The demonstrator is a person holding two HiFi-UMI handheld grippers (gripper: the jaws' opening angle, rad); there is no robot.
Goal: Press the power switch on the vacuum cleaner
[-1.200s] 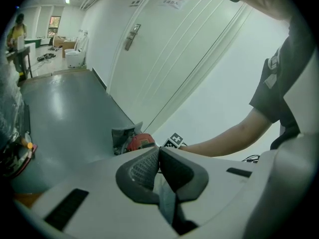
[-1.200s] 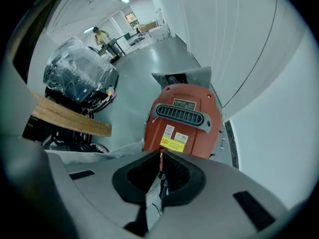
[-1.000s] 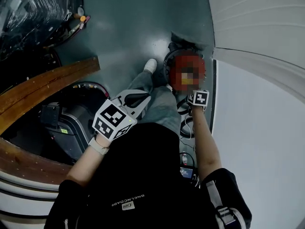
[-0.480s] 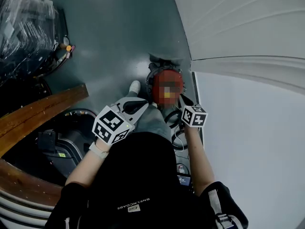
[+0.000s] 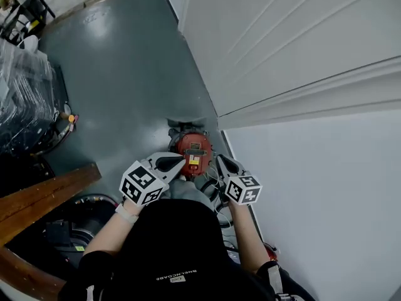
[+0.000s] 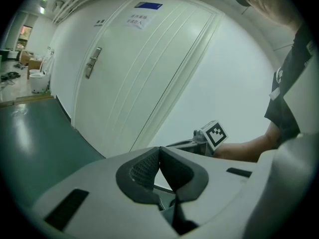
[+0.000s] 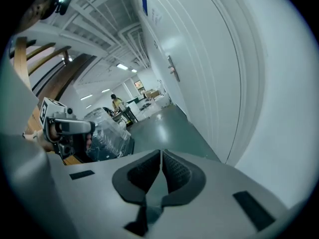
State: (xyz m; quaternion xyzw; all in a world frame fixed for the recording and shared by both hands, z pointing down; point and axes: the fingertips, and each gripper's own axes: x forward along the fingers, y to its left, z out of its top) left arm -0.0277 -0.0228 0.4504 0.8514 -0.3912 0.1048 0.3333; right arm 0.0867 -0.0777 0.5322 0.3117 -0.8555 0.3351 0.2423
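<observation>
- Dark green floor (image 5: 125, 74) runs along a white door (image 5: 263, 36) and a plain white wall (image 5: 338, 187). The door's got a metal handle (image 6: 92, 62) and a blue sign (image 6: 148, 5) up top.
- vacuum cleaner (image 5: 192, 148) is the little round red thing sitting on the floor right at the foot of the wall, just past the door's edge. It has a dark bit on top and a yellow and white label (image 5: 195, 160). Honestly can't make out which part is the power switch from up here.
- left gripper (image 5: 178, 162) hangs over the vacuum's left side. Its jaws are pressed together with nothing in them, which is super clear in the left gripper view.
- right gripper (image 5: 220, 162) is just off the vacuum's right side, also clamped closed on nothing.
- whether either tip actually touches the vacuum, I can't tell from the head view.
- some dark cable loops (image 5: 212, 187) lie on the floor between the two grippers, near the person's black shirt (image 5: 175, 243).
- off to the left there's a curved wooden rail (image 5: 44, 199) and stuff wrapped in clear plastic (image 5: 25, 99).
</observation>
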